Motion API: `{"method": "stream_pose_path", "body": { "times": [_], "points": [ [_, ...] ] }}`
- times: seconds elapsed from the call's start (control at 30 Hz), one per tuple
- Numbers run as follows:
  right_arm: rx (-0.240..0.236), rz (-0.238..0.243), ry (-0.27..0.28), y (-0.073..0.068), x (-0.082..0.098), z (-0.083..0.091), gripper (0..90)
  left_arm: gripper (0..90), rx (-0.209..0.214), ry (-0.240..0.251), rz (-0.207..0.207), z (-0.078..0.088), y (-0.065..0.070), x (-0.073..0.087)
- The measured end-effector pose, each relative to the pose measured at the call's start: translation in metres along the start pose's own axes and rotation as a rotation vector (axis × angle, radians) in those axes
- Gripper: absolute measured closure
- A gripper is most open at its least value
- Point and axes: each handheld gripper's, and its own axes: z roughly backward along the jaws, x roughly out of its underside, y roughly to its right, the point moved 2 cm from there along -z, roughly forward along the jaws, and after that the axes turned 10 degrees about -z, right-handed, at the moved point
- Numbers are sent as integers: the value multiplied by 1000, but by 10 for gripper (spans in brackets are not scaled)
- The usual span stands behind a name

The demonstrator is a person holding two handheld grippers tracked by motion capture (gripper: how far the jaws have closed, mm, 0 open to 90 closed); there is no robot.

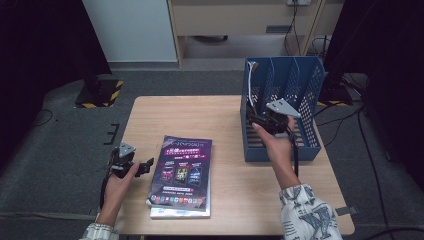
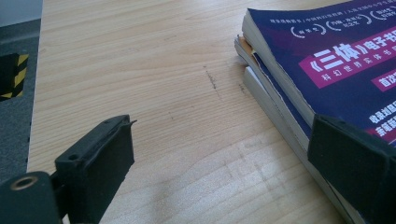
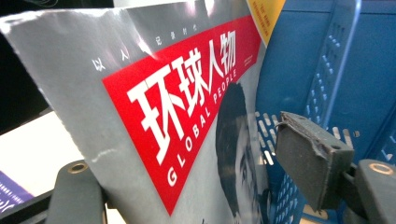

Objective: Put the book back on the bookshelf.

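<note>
1. While the right gripper [image 1: 260,121] sits at the left end of the blue file rack [image 1: 310,85], one magazine [image 3: 187,116] with a red title band stands upright in the rack's leftmost slot. The right gripper view shows this magazine between the jaws, lying against the left one, with a clear gap to the right pad; the grip reads as released.
2. Judged progress: one item is filed, and the release is complete or nearly so. The remaining items are untouched.
3. Left gripper [image 1: 145,167] rests at the table [image 1: 165,110] edge, just beside the stack of books [image 1: 182,175]. Its jaws stand wide apart with nothing between them; one pad overlaps the stack's corner in the left gripper view, contact not confirmed.
4. Count: one magazine in the rack. The left gripper view shows at least three volumes in the stack; the exact number cannot be settled. One rack, with several divided slots, the others appearing vacant. Two grippers.
5. Outstanding work, as judged: transfer the stacked volumes into the rack.
</note>
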Motion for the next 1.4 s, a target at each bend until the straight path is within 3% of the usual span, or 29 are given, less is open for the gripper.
{"method": "stream_pose_path", "body": {
  "times": [0.57, 0.97, 1.27, 1.4],
  "points": [
    [-42, -20, -37, 0, 19, 12, 231, 68, 11, 11, -11, 3, 7, -3],
    [-86, 10, -62, -4, 31, 32, 219, 72, 25, 58, -22, 14, 16, -6],
    [-128, 23, -99, -15, 50, 60, 234, 149, 56, 63, -39, 17, 23, -13],
    [-145, 11, -128, -23, 62, 72, 272, 229, 77, 62, -48, 17, 27, -16]
  ]
}}
